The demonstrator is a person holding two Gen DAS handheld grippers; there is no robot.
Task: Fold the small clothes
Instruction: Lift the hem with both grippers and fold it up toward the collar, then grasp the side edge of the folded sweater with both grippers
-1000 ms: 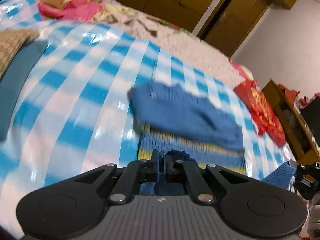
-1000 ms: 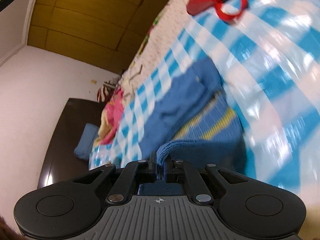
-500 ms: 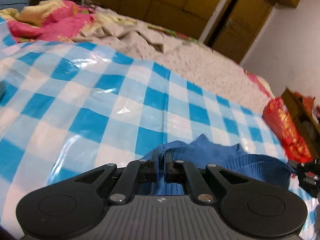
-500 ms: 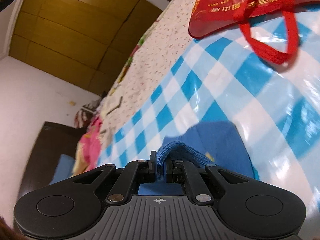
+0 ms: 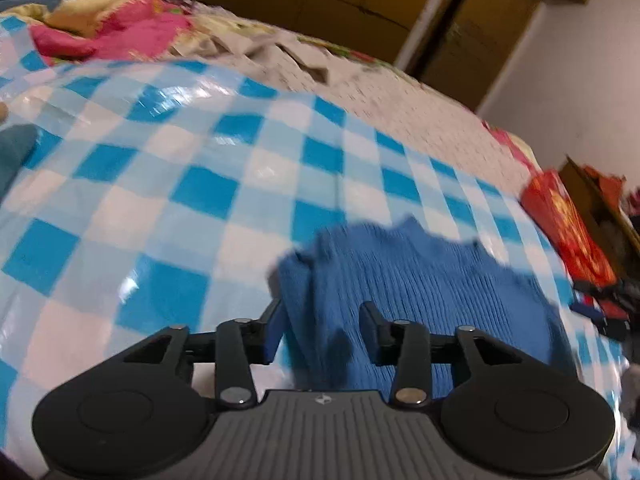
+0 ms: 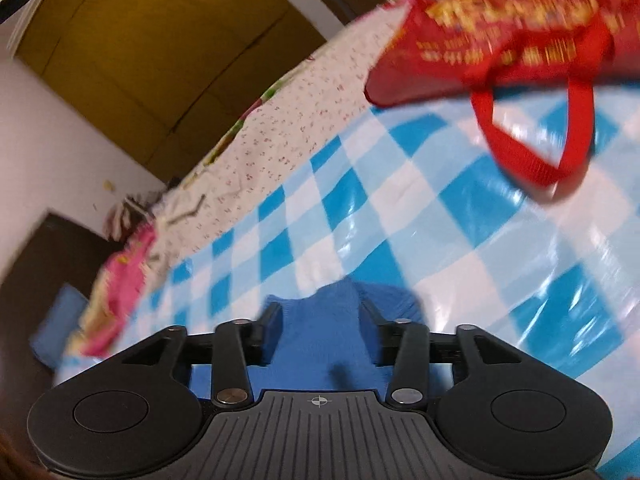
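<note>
Both of my tongs are over the blue knitted sweater [image 5: 420, 280], which lies folded on the blue-and-white checked plastic sheet [image 5: 180, 184] that covers the bed. My left gripper [image 5: 322, 328] is opening its jaws; the sweater's left edge lies between them, the pads clear of the knit. My right gripper [image 6: 320, 330] is opening too, with a fold of the same sweater [image 6: 320, 332] in the gap and no pad pressing on it. A red tote bag [image 6: 500, 36] lies beyond on the sheet, its handle loop drooping toward me. Crumpled pink bedding [image 5: 116, 28] sits at the far left.
</note>
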